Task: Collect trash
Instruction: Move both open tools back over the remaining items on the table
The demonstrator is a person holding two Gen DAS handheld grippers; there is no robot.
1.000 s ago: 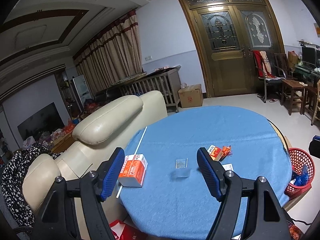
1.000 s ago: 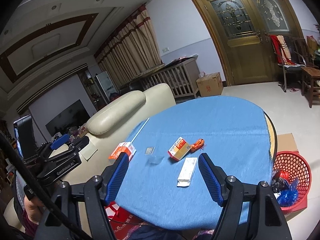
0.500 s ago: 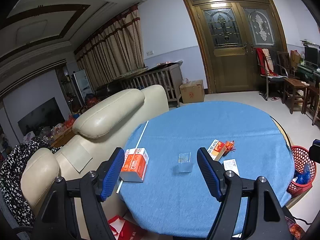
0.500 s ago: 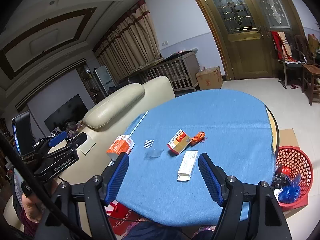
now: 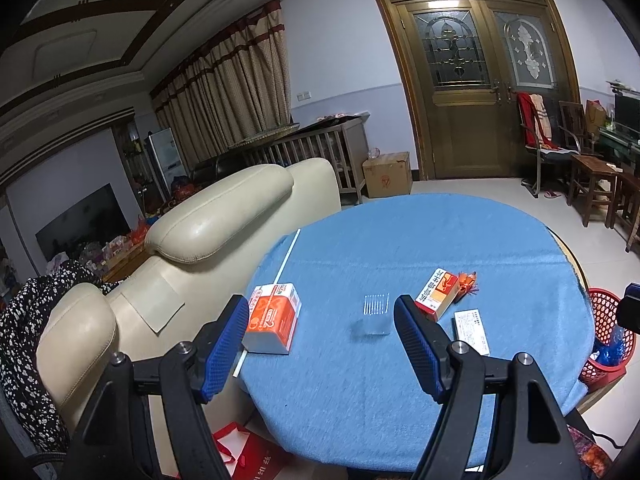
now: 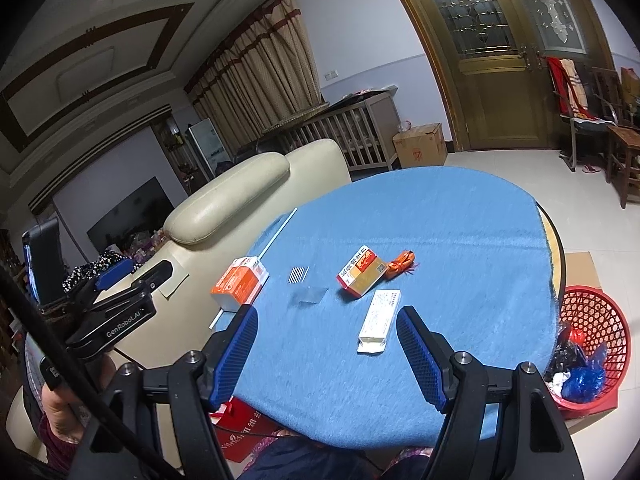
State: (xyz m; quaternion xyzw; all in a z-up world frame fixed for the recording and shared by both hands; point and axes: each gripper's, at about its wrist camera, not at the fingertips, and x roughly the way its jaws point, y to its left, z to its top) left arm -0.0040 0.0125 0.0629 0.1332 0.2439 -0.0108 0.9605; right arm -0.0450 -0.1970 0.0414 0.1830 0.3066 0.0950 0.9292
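Two grippers hang over the near edge of the blue-covered counter (image 6: 460, 216), and neither has anything in it: the left gripper (image 5: 322, 350) and the right gripper (image 6: 326, 354) both stand with their blue pads well apart and only cloth showing between them.

Off to the right of the right gripper, on the floor just beside the counter, sits the red basket (image 6: 592, 344). It already has some dark and blue bags in its bottom, so by the look of it some rubbish is in, though whether that came from this counter cannot be told.

What is left lies ahead of the grippers, all still on the cloth. The orange-and-white box (image 5: 274, 316) rests just ahead of the left gripper's left finger. The orange-and-yellow carton (image 6: 362, 270) lies ahead of the right gripper, a little past its gap. The flat white packet (image 6: 380, 316) is nearest, just ahead of the right gripper's right finger. A clear plastic piece (image 6: 312, 294) and a small striped strip (image 6: 298, 274) lie ahead and slightly left. The crumpled orange wrapper (image 6: 400, 262) touches the carton's far end. A thin white stick (image 5: 288, 256) runs along the counter's left edge.

I judge the collecting barely begun: six or seven items remain.
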